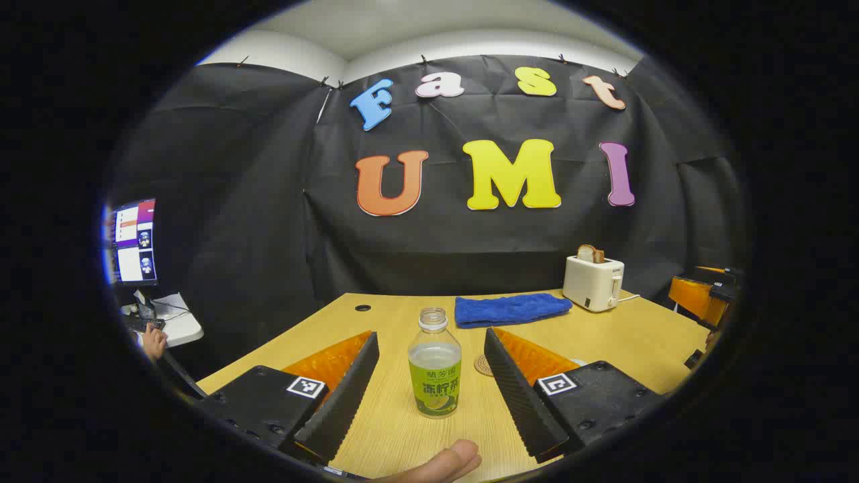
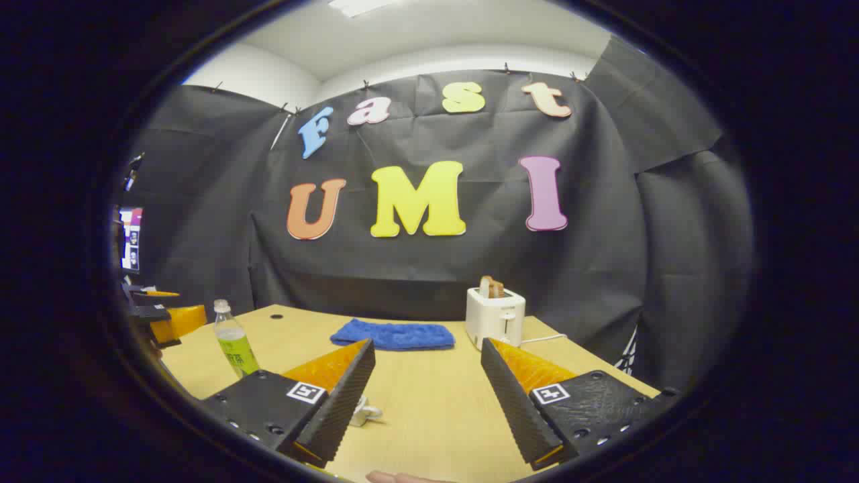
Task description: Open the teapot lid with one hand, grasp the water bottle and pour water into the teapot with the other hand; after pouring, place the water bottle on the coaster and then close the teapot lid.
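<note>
The water bottle (image 1: 435, 367) stands upright on the wooden table (image 1: 624, 335), dead centre between the left gripper (image 1: 429, 359)'s spread fingers, cap off, neck open, pale liquid filling it to just above its green label. The jaws are wide apart and touch nothing; there's clear table on either side of the bottle. Looks like the approach for the grasp. To do it well, I'd say carry the fingers forward until the ribbed pads (image 1: 517, 396) flank the label band, the widest and stiffest part, then close squarely. An uncapped plastic bottle will buckle and slop if squeezed hard, so firm but gentle, and keep it vertical on the lift.

Just behind the bottle to its right, the round coaster (image 1: 483, 365) peeks out beside the right-hand finger; that's where the bottle lands later. Farther back lies a blue towel (image 1: 511, 310), and beyond it a white toaster (image 1: 593, 283) with a slice of bread in its slot.

Over in the right gripper view, the right gripper (image 2: 427, 386) is also wide open and empty, hovering over the table. A small pale object (image 2: 366, 410) pokes out beside its left finger; possibly part of the teapot, but I can't tell. The bottle shows far to the left there, with the toaster and towel straight ahead.
</note>
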Tool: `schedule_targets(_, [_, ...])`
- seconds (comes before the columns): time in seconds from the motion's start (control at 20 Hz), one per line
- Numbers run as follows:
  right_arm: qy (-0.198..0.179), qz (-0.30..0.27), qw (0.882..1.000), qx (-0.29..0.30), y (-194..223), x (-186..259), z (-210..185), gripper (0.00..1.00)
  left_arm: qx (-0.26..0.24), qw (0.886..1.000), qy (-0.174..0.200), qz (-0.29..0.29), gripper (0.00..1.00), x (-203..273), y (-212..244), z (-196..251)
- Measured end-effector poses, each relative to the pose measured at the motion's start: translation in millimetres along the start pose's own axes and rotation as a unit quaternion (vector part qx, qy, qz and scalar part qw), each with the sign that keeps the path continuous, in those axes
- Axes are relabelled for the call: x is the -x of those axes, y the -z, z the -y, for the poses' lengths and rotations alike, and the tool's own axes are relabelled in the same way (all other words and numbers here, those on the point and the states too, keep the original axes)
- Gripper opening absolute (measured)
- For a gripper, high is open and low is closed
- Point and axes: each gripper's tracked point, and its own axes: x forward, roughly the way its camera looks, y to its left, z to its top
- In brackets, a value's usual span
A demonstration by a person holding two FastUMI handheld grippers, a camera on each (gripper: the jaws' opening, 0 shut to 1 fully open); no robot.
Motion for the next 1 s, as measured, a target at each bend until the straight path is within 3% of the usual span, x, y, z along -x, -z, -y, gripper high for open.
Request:
schedule_targets(0.65, [-0.016, 0.005, 1.000, 0.006, 11.7, -6.4, -21.5, 0.95, -0.007, 1.000, 0.003, 0.009, 0.99, -4.5, 2.9, -0.8])
schedule_targets(1.0, [-0.032, -0.005, 0.998, 0.045, 34.4, -22.2, -34.2, 0.95, 0.001, 1.000, -0.002, -0.007, 0.99, -14.9, 14.2, -8.5])
